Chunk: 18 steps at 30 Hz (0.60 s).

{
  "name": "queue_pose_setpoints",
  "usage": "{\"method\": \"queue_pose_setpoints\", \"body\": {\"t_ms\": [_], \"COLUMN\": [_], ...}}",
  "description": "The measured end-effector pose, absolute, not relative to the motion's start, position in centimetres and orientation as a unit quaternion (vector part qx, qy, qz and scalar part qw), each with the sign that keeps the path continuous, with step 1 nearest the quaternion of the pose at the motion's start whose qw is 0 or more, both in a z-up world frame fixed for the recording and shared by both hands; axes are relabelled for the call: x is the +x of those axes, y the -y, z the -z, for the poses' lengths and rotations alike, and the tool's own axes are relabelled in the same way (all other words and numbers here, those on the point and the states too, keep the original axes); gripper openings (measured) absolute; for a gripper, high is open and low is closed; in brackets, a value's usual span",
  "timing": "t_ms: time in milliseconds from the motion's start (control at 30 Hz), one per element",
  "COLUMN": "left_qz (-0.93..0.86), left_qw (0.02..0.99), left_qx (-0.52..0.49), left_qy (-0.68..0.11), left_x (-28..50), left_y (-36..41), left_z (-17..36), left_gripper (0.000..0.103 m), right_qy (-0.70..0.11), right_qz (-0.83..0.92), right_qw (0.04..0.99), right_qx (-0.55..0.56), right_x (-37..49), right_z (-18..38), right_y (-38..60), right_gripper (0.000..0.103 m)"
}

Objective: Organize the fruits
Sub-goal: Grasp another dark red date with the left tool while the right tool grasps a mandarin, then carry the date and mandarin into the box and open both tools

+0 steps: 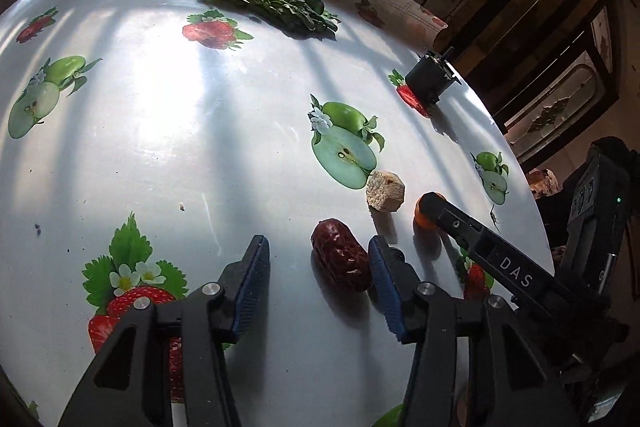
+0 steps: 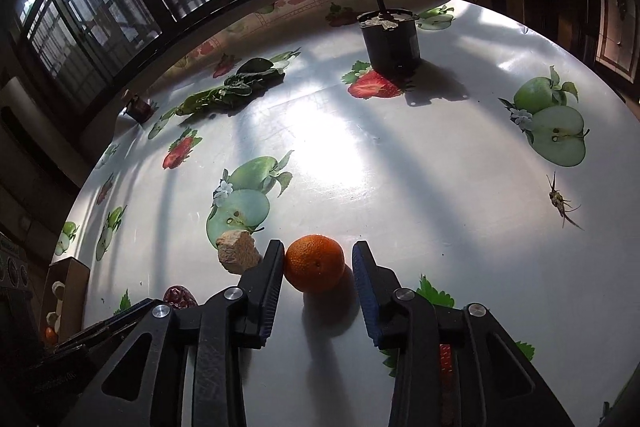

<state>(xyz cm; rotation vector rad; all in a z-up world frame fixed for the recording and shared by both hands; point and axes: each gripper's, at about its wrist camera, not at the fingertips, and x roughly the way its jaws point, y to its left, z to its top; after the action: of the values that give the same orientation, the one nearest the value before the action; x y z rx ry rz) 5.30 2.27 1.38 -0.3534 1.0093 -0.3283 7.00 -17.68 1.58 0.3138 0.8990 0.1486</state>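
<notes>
A wrinkled dark red date [image 1: 340,255] lies on the fruit-printed tablecloth [image 1: 160,147] between the fingers of my left gripper [image 1: 318,241]. It rests against the right blue pad, while the left pad stands well clear, so the jaws are open. A small orange [image 2: 316,263] sits between the fingers of my right gripper [image 2: 318,245]. The left pad touches it and a narrow gap shows at the right pad. A tan, rough chunk [image 2: 238,255] lies just left of that gripper, also visible behind the date [image 1: 385,191].
A bunch of leafy greens [image 1: 276,7] lies at the far side. A black pot [image 2: 390,39] stands near the far right edge. An insect [image 2: 560,201] sits on the cloth at the right. A cardboard box [image 2: 66,291] is off the left edge.
</notes>
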Motion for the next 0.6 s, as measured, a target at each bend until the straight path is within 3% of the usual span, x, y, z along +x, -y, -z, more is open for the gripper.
{"method": "queue_pose_setpoints", "body": {"t_ms": [167,267,600], "left_qz": [0.159,0.179,0.175], "left_qw": [0.867,0.854,0.849], "left_qx": [-0.095,-0.097,-0.155], "left_qy": [-0.463,-0.478,-0.474], "left_x": [4.9,4.9,4.8], "left_y": [0.1,0.2,-2.3], "left_z": [-1.4,-1.1,-1.2], "left_gripper": [0.05,0.027,0.027], "right_qy": [-0.426,-0.426,-0.422], "right_qz": [-0.065,-0.062,-0.038], "right_qw": [0.894,0.895,0.893], "right_qx": [0.122,0.116,0.152], "right_x": [7.2,7.0,6.5], "right_z": [-1.3,-1.4,-1.5], "right_y": [16.4,16.2,18.0], "right_gripper": [0.038,0.033,0.033]}}
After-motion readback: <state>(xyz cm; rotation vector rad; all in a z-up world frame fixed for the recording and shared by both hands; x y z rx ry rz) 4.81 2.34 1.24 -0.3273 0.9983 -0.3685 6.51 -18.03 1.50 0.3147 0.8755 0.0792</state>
